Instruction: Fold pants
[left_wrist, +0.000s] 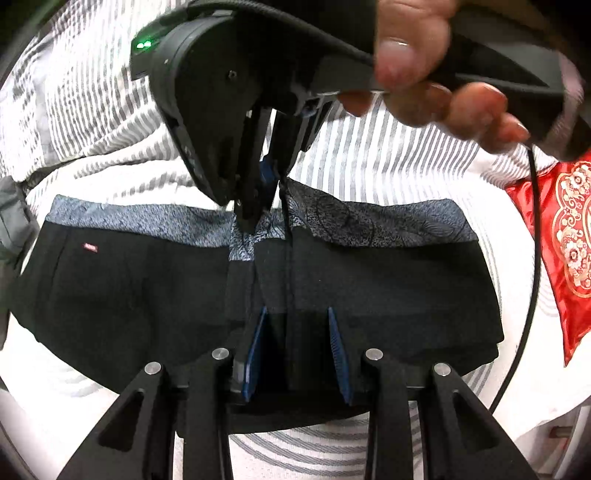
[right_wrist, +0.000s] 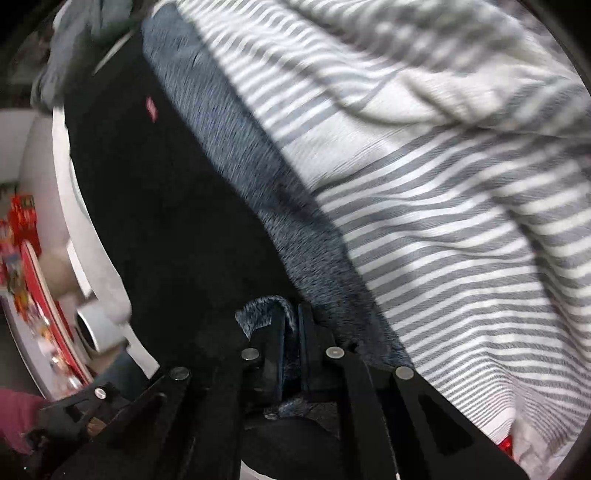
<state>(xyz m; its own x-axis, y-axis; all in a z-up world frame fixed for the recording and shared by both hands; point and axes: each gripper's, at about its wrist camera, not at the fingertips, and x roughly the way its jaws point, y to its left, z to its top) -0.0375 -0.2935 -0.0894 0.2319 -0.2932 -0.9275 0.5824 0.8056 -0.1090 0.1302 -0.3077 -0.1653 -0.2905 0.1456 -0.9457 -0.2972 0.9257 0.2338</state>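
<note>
Black pants (left_wrist: 369, 288) with a blue-grey patterned waistband (left_wrist: 147, 221) lie folded on the striped bedding, a small red label near the left end. My left gripper (left_wrist: 297, 321) is open, its blue pads (left_wrist: 338, 350) standing apart over the near middle of the pants. My right gripper (left_wrist: 267, 184) comes down at the far waistband and is shut on a pinch of it. In the right wrist view that gripper (right_wrist: 291, 321) has its pads closed on the patterned waistband (right_wrist: 258, 310), with the black pants (right_wrist: 166, 221) stretching away to the left.
Grey-and-white striped bedding (left_wrist: 388, 155) (right_wrist: 443, 221) lies under and behind the pants. A red embroidered cushion (left_wrist: 561, 236) lies at the right. A black cable (left_wrist: 535, 258) hangs from the right gripper. Red items and a white cylinder (right_wrist: 96, 325) stand beyond the bed's left edge.
</note>
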